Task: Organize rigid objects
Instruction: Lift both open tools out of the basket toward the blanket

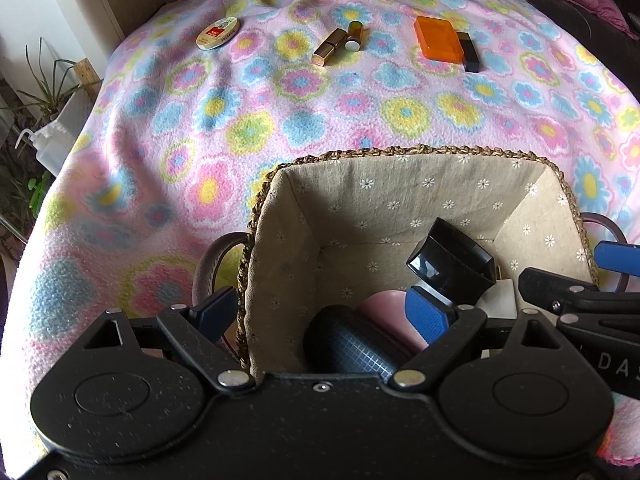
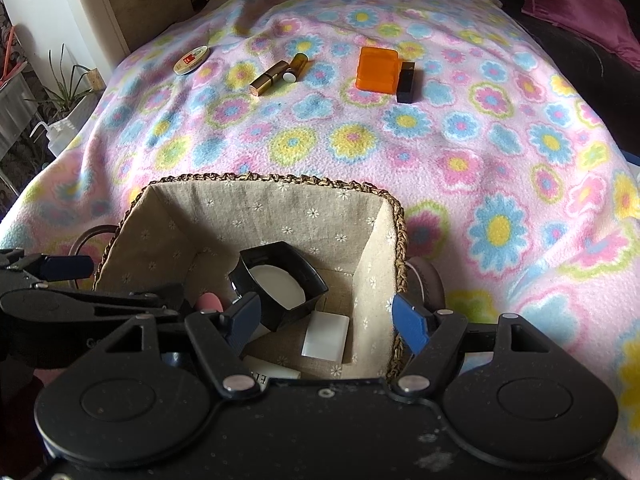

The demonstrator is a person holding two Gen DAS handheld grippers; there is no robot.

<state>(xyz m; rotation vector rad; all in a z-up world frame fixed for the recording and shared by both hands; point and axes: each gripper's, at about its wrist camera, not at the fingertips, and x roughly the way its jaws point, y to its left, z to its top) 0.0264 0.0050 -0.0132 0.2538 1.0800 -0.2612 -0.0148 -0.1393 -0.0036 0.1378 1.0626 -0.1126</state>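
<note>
A woven basket [image 1: 400, 152] [image 2: 280, 179] with a floral cloth lining sits on the flowered blanket. Inside lie a black square compact [image 1: 452, 258] [image 2: 280, 280], a dark gridded cylinder [image 1: 352, 340], a pink item [image 1: 392, 312] and a white flat box [image 2: 326, 336]. Further off on the blanket lie a round tin [image 1: 218, 32] [image 2: 191, 60], a gold lipstick [image 1: 329, 46] [image 2: 269, 77], an amber vial [image 1: 354, 34] [image 2: 296, 66], an orange case [image 1: 438, 39] [image 2: 377, 68] and a black stick [image 1: 469, 51] [image 2: 406, 82]. My left gripper [image 1: 320, 312] is open, straddling the basket's left wall. My right gripper [image 2: 328, 320] is open over the basket's right side.
The blanket [image 1: 280, 120] covers a bed whose left edge drops off. Potted plants [image 1: 44, 92] and a white squeeze bottle [image 1: 52, 144] stand to the left. Purple cushions [image 2: 580, 0] lie at the far right.
</note>
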